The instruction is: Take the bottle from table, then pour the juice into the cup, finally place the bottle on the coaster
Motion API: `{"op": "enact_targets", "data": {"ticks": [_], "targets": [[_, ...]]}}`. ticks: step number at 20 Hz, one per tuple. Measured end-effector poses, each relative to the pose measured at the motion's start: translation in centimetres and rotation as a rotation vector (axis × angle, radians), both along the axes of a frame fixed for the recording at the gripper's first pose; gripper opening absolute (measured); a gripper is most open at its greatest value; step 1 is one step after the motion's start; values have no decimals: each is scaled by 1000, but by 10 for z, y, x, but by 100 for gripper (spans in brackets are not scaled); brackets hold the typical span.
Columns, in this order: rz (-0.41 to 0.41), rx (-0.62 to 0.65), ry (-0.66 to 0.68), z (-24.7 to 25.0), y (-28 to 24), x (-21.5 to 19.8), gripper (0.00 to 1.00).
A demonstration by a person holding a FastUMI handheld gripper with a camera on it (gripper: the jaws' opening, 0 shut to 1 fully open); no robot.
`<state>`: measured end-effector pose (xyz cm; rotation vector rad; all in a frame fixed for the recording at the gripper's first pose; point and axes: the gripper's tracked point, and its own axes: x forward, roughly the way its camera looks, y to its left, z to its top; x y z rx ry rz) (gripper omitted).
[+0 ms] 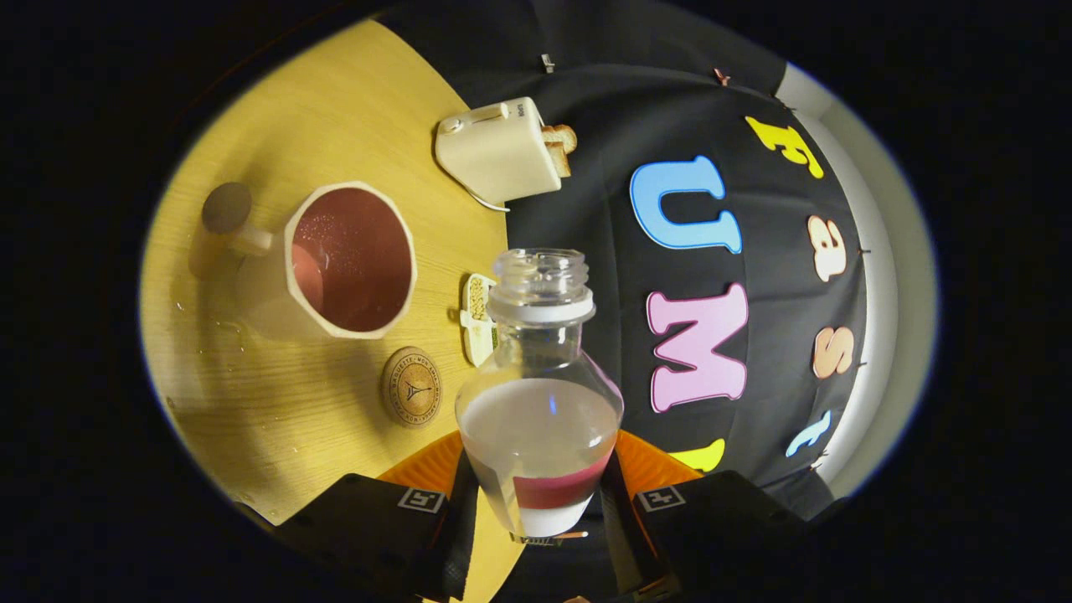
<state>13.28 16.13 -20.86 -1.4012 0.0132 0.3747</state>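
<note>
Desk (276, 435): light wood, fills left half of frame, seen rotated; black booth cloth on the right half.

Hand-held gripper (540, 502) at bottom centre, clenched on bottle (540, 419), one finger each side of its lower body, both pressing. Bottle clear, cap off, open neck pointing toward frame centre. Pale liquid fills approx. the lower bulb; red band w/ white strip below it near the base.

Cup (347, 261) left of centre on desk, well beyond the fingers: white, faceted rim, reddish inside, handle toward far left. Liquid level in cup cannot tell.

Coaster (411, 387): round cork disc w/ printed emblem, bare, lying betw. cup and left finger, just left of bottle.

Small white item (477, 318) near desk edge, behind bottle neck; can't ID.

Toaster (498, 151) upper centre, cream, bread slices sticking out.

Few wet spots (209, 322) on desk lower left of cup.
</note>
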Motion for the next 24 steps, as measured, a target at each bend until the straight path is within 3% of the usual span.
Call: {"op": "enact_targets", "data": {"ticks": [24], "targets": [[250, -398, -130, -6, 30, 23, 67]]}}
